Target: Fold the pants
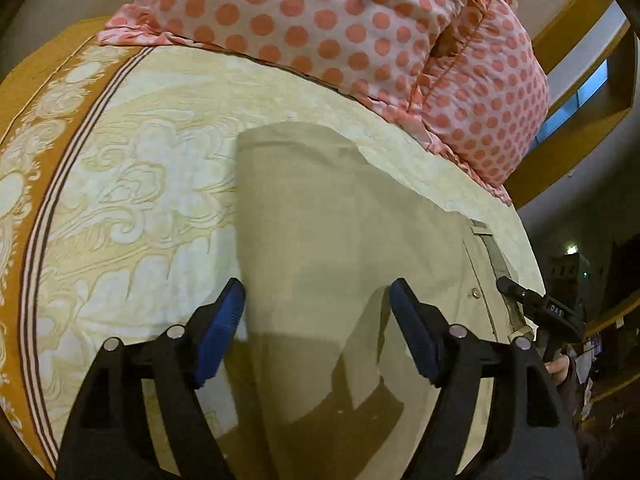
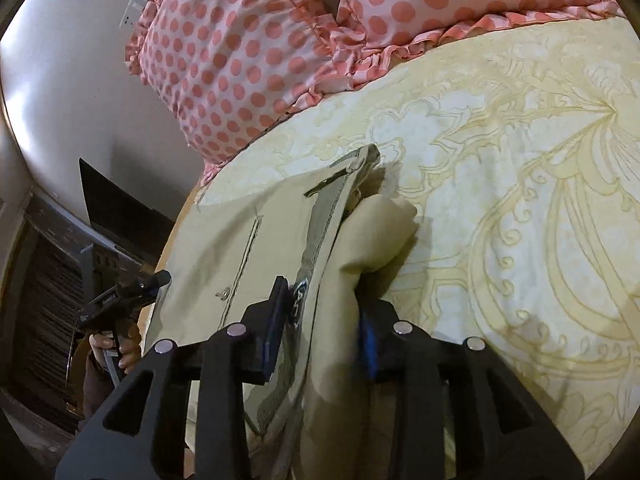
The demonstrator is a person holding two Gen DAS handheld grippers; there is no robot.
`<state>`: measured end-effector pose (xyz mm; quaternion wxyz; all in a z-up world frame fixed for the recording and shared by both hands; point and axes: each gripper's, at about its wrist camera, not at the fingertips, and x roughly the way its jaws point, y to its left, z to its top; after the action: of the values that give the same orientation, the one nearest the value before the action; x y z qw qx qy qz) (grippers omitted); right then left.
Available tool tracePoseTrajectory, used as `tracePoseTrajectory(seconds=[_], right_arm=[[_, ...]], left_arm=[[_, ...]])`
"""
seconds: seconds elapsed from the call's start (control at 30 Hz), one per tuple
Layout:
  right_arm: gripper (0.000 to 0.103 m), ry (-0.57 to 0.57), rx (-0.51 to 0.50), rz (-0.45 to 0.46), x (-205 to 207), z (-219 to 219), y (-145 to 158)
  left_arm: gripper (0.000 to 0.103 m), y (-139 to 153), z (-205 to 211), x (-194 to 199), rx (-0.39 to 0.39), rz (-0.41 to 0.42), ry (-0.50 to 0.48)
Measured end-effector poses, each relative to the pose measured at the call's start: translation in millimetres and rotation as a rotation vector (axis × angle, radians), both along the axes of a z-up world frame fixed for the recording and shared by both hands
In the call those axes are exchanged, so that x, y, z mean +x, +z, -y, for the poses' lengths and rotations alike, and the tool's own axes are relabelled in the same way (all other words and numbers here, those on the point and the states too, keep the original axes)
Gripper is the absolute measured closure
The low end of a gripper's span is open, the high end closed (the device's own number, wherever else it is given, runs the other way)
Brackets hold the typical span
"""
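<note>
1. We find the right gripper (image 2: pixel 324 320) closed narrow on a bunched part of the beige cotton pants (image 2: pixel 240 248); its blue-padded fingers (image 2: pixel 276 320) pinch the grey-lined waistband (image 2: pixel 324 216), with a roll of cloth bulging just ahead of them.
2. We find the left gripper (image 1: pixel 316 312) spread wide and holding nothing. Its blue pads (image 1: pixel 224 320) stand to either side of a flat panel of the pants (image 1: pixel 320 240), and we cannot tell whether they touch the cloth.
3. The pants lie on the cream and ochre patterned bedspread (image 1: pixel 120 200), near the pink polka-dot frilled pillows (image 1: pixel 320 20), with the waist end towards the bed's edge.
4. Risk, in our judgement: the right grip takes a thick, uneven wad, so layers may slip out and the fold may come out crooked.
5. Risk: with the left gripper open, nothing anchors the leg, so a pull from the right could drag the whole garment across the bedspread or towards the edge.
6. Only the right wrist view shows the pinched waistband and the bulge. It also shows the left gripper (image 2: pixel 160 280) beyond the bed's edge.
7. Only the left wrist view shows the leg's flat spread, its far hem (image 1: pixel 288 130) and the bedspread's ochre border (image 1: pixel 48 92).
</note>
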<state>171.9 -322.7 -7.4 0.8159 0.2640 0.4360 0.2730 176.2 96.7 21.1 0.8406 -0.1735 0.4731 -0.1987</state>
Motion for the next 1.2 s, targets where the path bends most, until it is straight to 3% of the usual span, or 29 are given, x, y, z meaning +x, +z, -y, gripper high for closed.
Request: tracePoseTrajectory(seconds=[0.03,0.07,0.2,0.3,0.4,0.47,0.5,0.57,0.63,0.67,0.73,0.8,0.87,0.9,0.93,0.97,1.0,1.03,1.07,1.1,1.17,1.2], right_arm=[[0.086,0.015,0.050,-0.016,2,2,-2],[0.088,0.018,0.090,-0.030,3,4,-4],[0.090,0.017,0.190,-0.007,18,15,10],[0.091,-0.011,0.174,0.060,37,18,31],[0.092,-0.079,0.127,0.112,62,25,43],[0.091,-0.126,0.040,0.095,77,26,37],[0.089,-0.135,-0.047,0.048,84,23,28],[0.068,-0.160,-0.159,-0.028,86,23,18],[0.063,-0.203,-0.165,0.023,67,31,30],[0.049,-0.196,-0.152,0.079,55,31,40],[0.039,-0.147,-0.121,0.163,37,22,55],[0.035,-0.054,-0.112,0.188,27,5,59],[0.024,-0.002,-0.137,0.141,29,-11,50],[0.022,0.001,-0.198,0.062,38,-21,35],[0.022,-0.005,-0.231,0.025,43,-25,24],[0.021,-0.028,-0.255,0.064,42,-27,28],[0.021,-0.026,-0.285,0.040,44,-30,28],[0.021,-0.054,-0.314,0.041,38,-32,33],[0.020,-0.083,-0.346,0.049,31,-34,37],[0.018,-0.096,-0.378,0.092,13,-39,45],[0.001,-0.096,-0.366,0.164,-17,-45,51],[0.001,-0.096,-0.355,0.194,-37,-51,50]], left_arm=[[0.082,-2,1,2,-0.024,-0.022,-0.019],[0.090,-4,2,3,-0.037,-0.041,-0.023],[0.097,19,17,6,0.035,0.044,-0.036],[0.097,41,28,24,0.026,0.115,-0.042],[0.096,46,47,55,0.101,0.166,-0.003],[0.091,36,57,75,0.175,0.148,0.027],[0.083,28,61,87,0.239,0.116,0.056],[0.075,27,60,88,0.277,0.112,0.103],[0.071,39,57,73,0.310,0.176,0.139],[0.068,49,56,57,0.306,0.227,0.142],[0.052,60,57,35,0.214,0.264,0.095],[0.044,59,64,24,0.138,0.247,0.032],[0.043,42,78,27,0.124,0.161,-0.018],[0.043,28,84,36,0.141,0.097,-0.019],[0.048,18,88,41,0.160,0.056,-0.011],[0.050,7,93,47,0.186,0.023,0.004],[0.049,10,97,44,0.232,0.078,0.023],[0.051,13,105,40,0.311,0.071,0.018],[0.051,16,107,35,0.322,0.074,0.021],[0.047,23,107,20,0.314,0.103,0.023],[0.027,32,104,-13,0.313,0.166,0.027],[0.012,38,102,-40,0.339,0.215,0.062]])
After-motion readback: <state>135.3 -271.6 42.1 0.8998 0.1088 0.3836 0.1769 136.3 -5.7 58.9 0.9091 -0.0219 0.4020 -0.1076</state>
